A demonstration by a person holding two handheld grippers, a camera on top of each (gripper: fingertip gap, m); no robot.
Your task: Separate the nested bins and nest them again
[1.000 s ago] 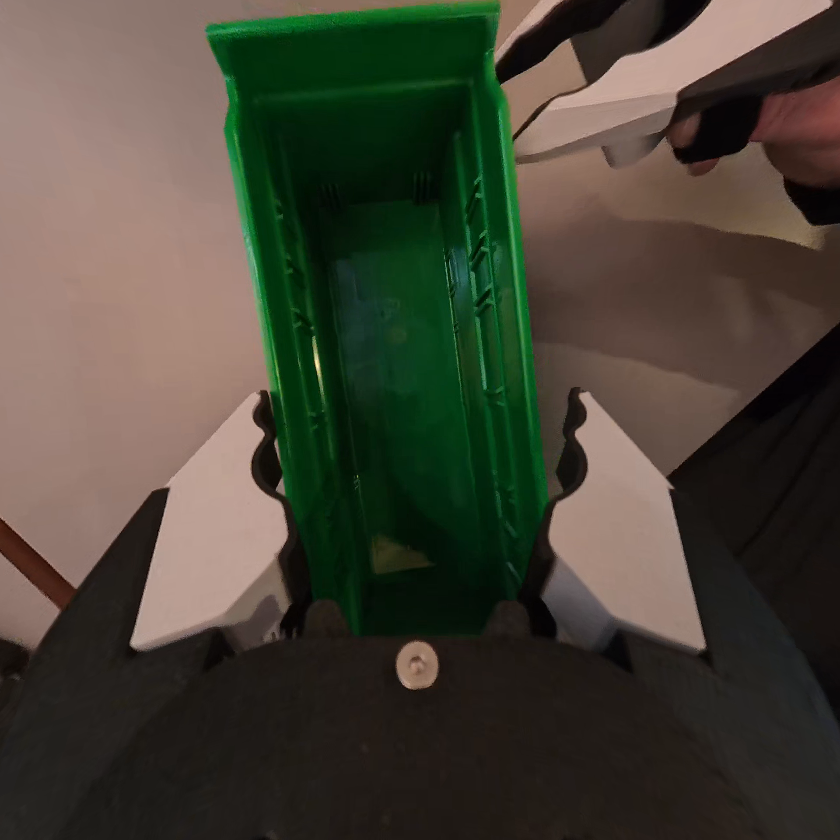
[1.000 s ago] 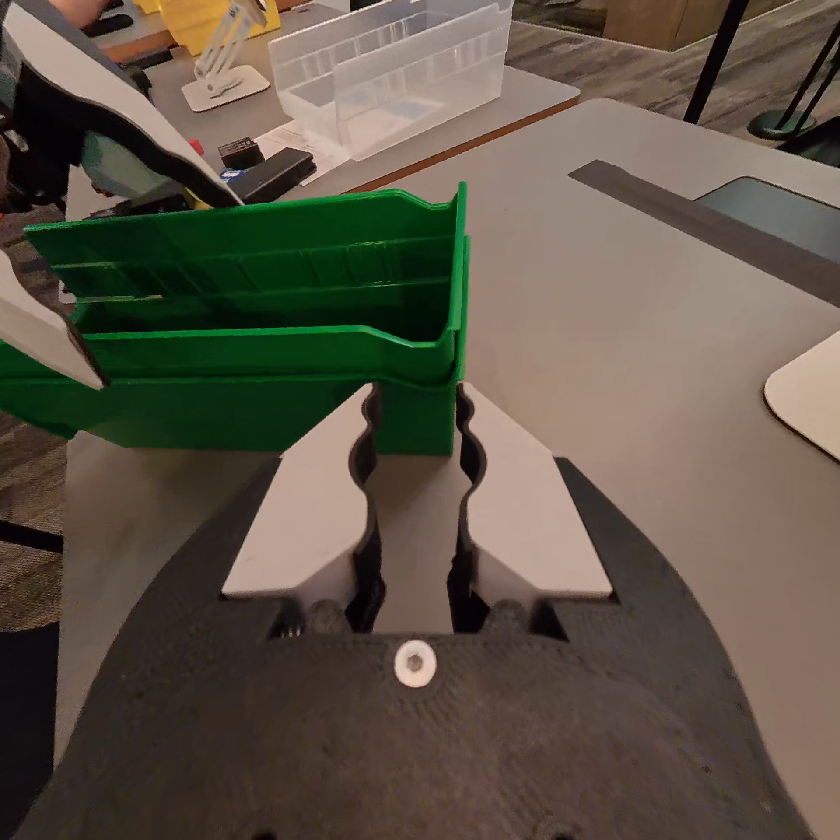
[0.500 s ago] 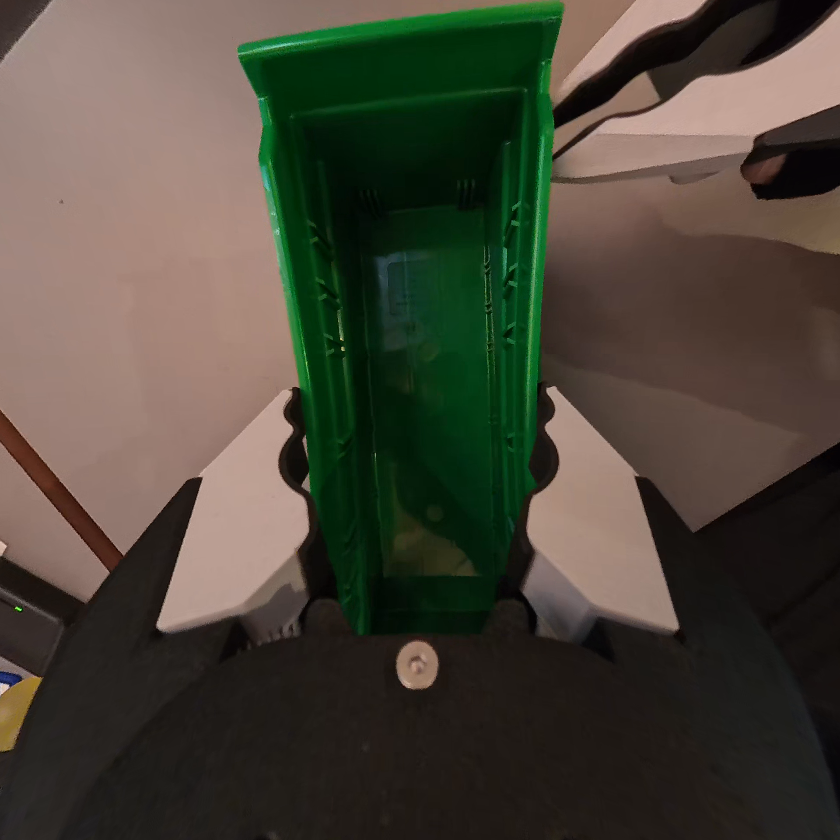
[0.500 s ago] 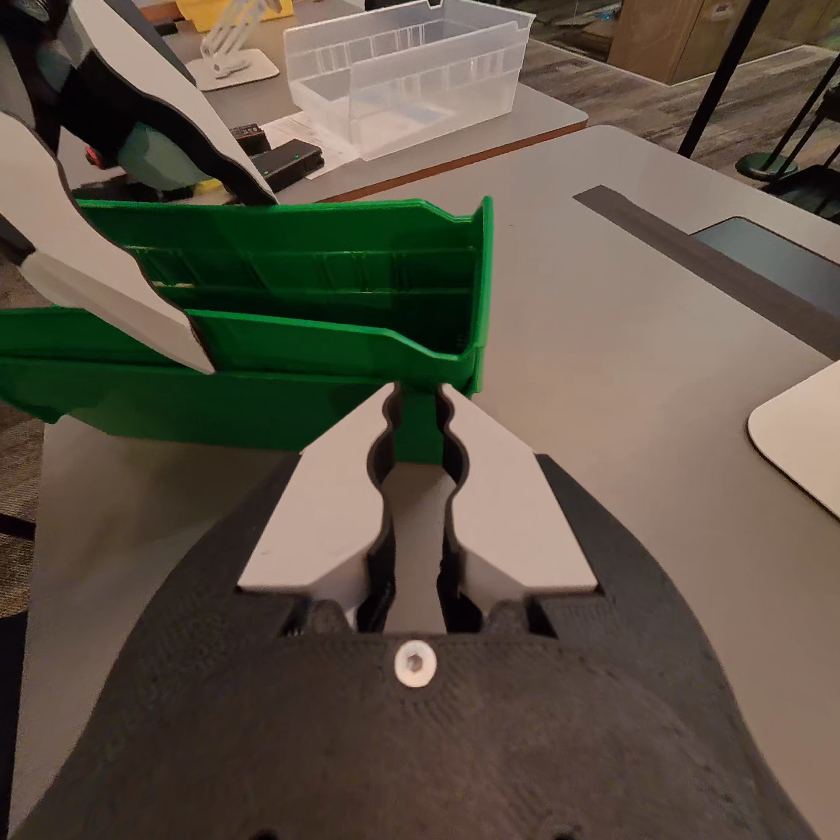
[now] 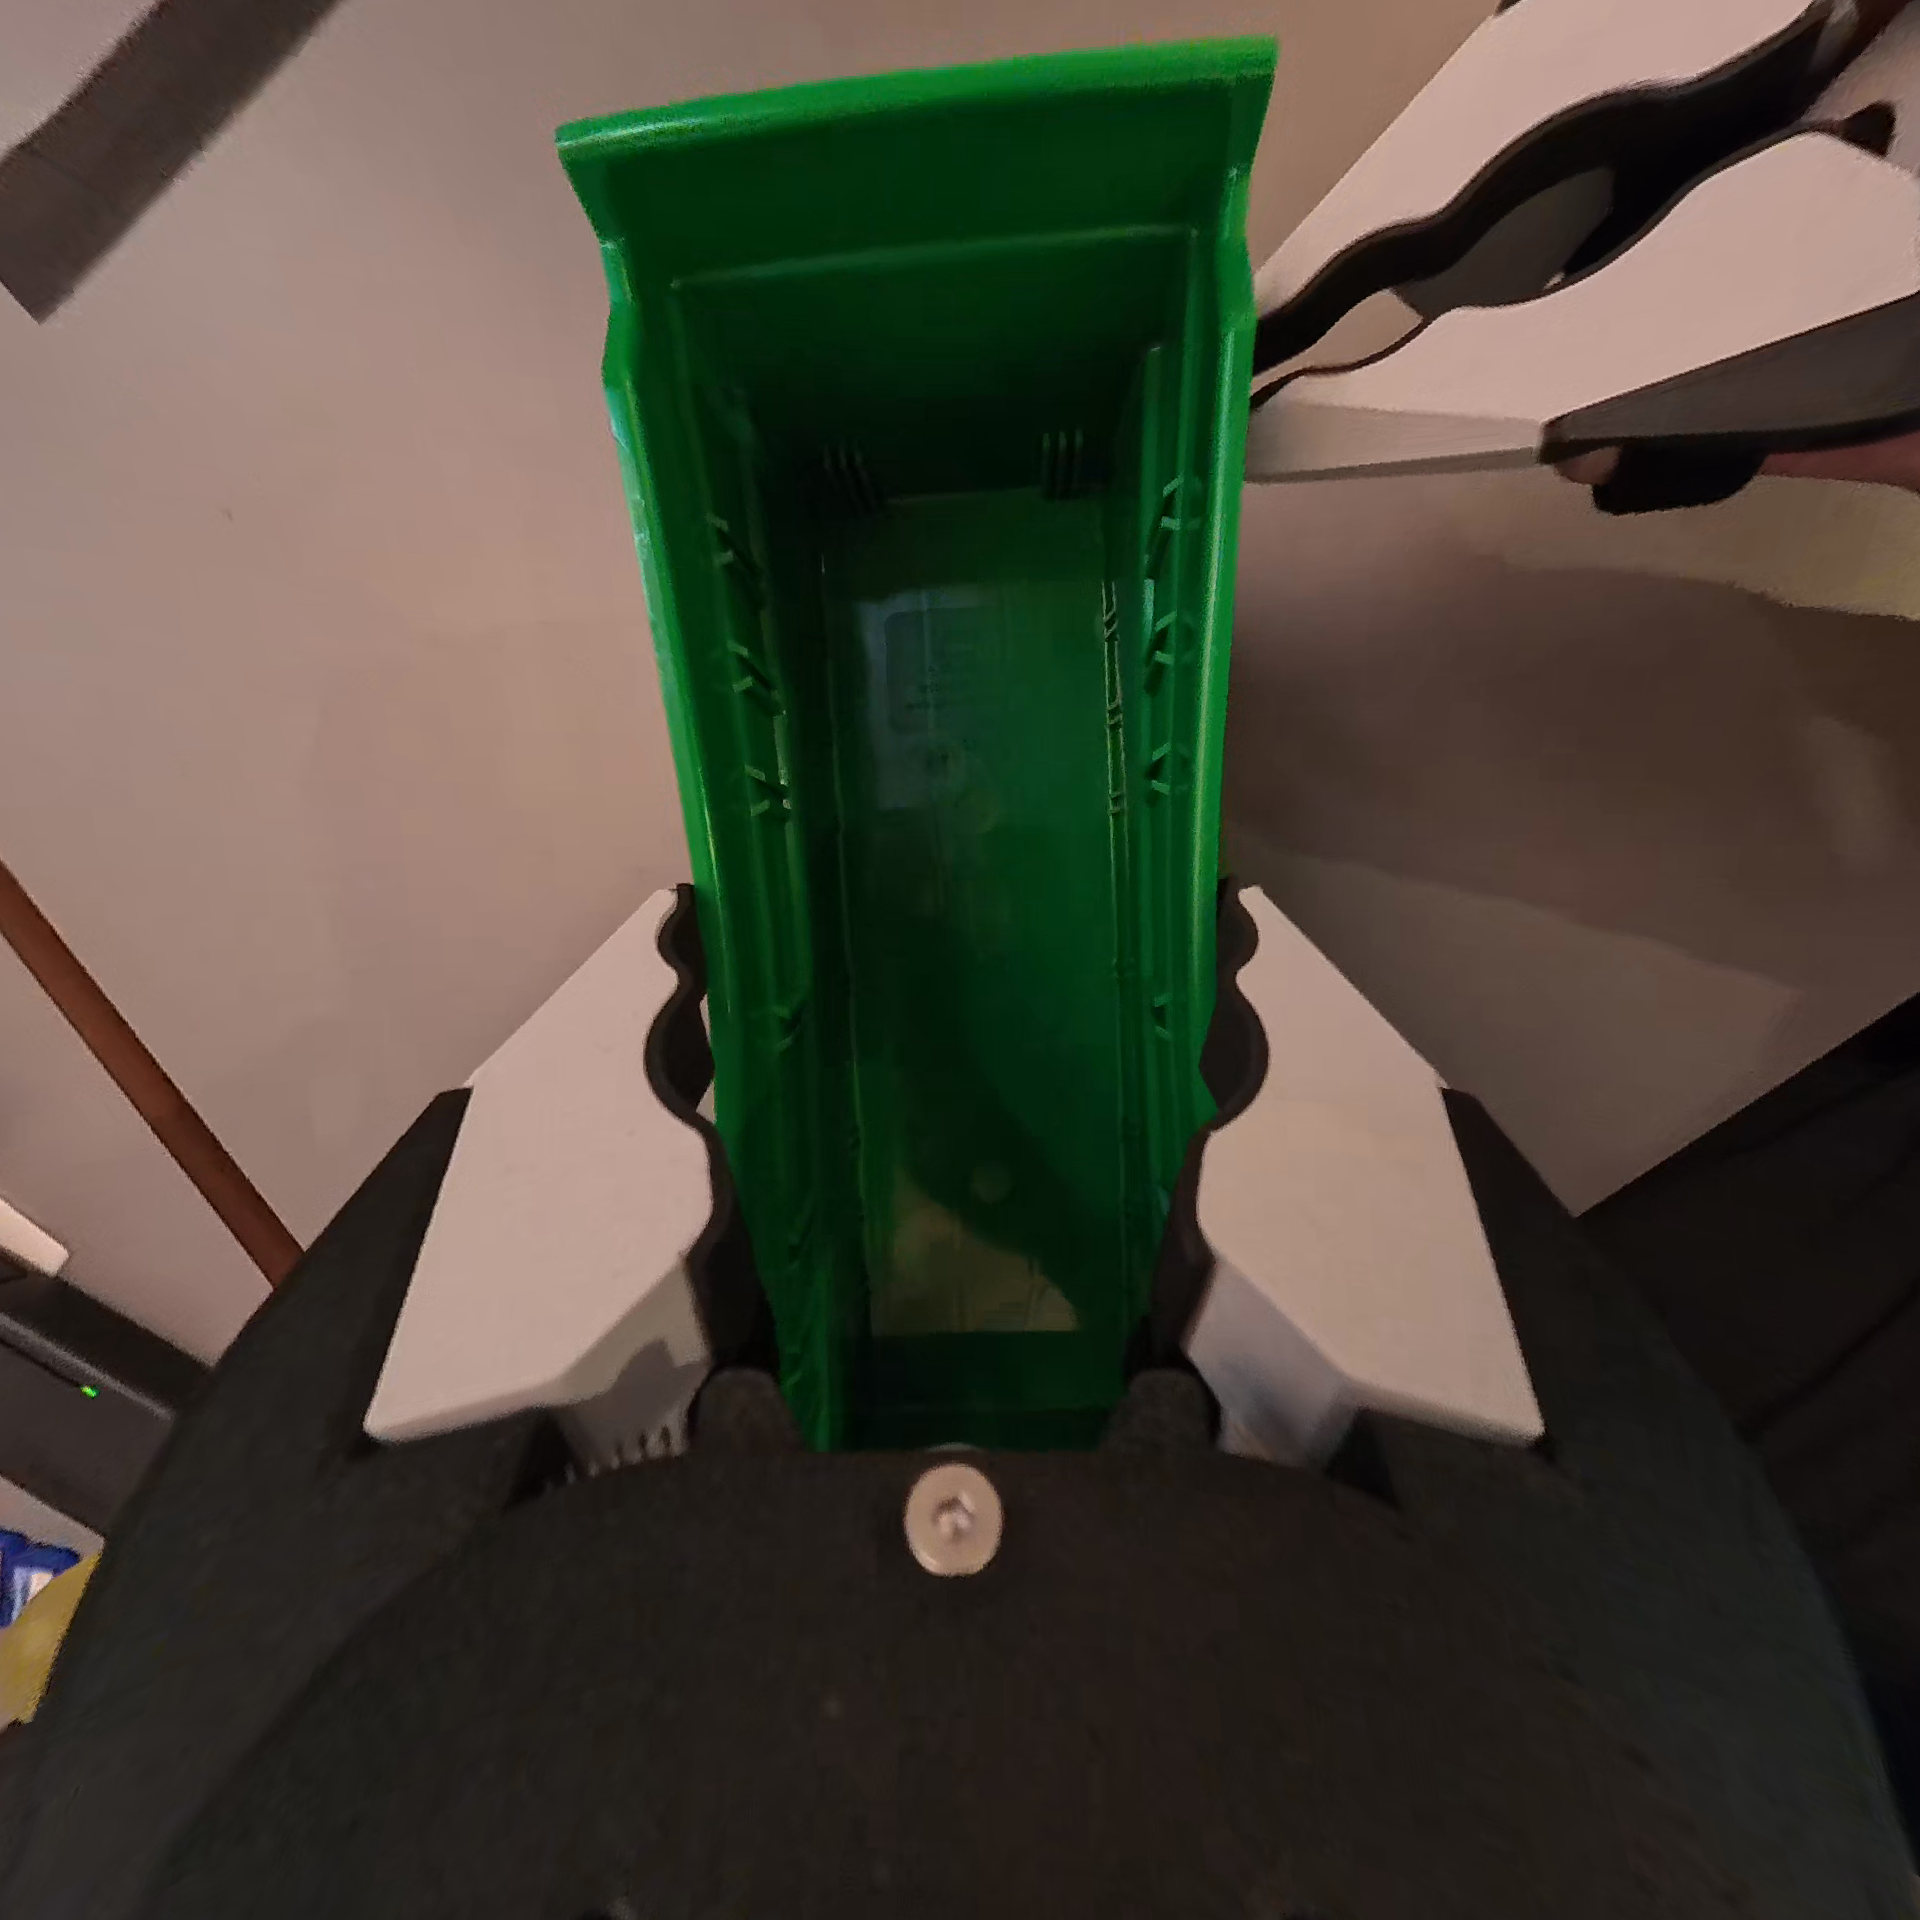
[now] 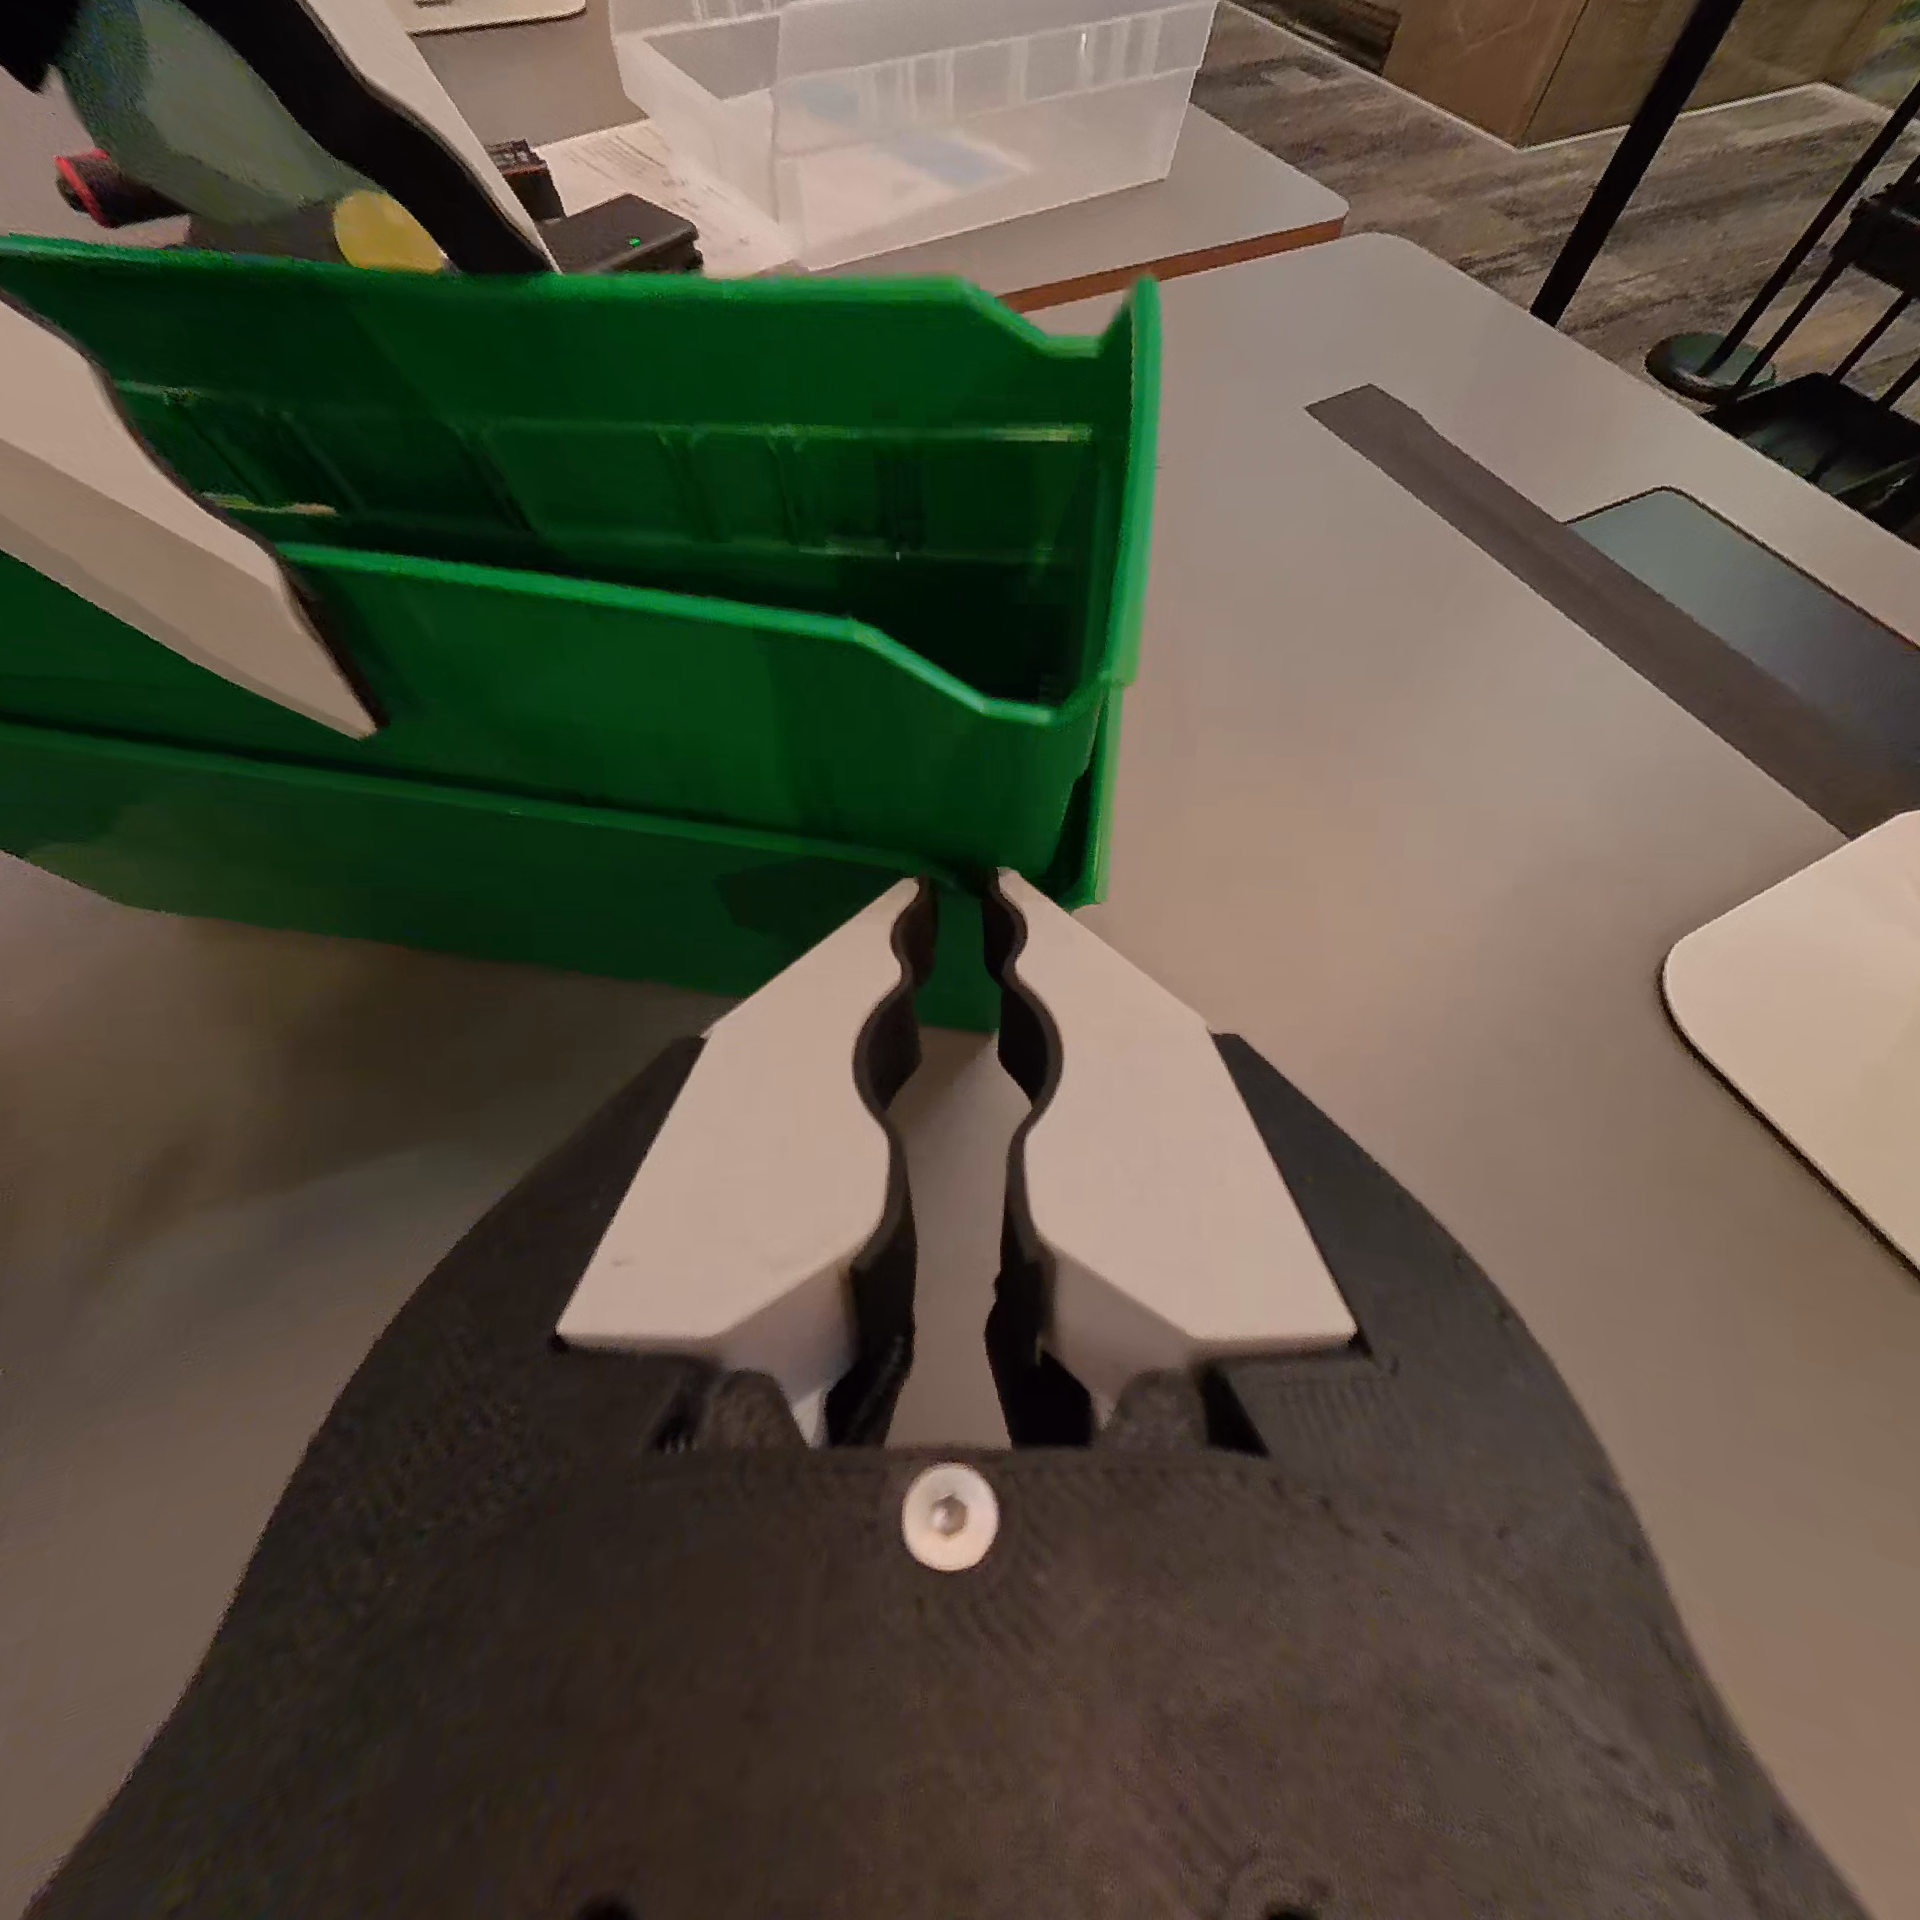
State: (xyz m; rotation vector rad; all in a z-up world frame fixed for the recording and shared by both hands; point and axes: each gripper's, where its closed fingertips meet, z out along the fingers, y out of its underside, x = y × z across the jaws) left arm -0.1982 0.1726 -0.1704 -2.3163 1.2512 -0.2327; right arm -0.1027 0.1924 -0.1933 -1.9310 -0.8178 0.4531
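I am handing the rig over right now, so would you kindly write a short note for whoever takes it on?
Left gripper: shut across the inner green bin, one of its fingers on each long wall.
Right gripper: fingers narrowly apart at the near corner of the outer green bin, gripping nothing that shows.
Bins: the outer one rests on the grey table; the inner one sits tilted inside it, far end raised.
Done: lifting begun.
Left: pull the inner bin free, then nest it again.

Grey table (image 6: 1403,935) bears lower green bin (image 6: 416,862), white pad (image 6: 1829,1039).
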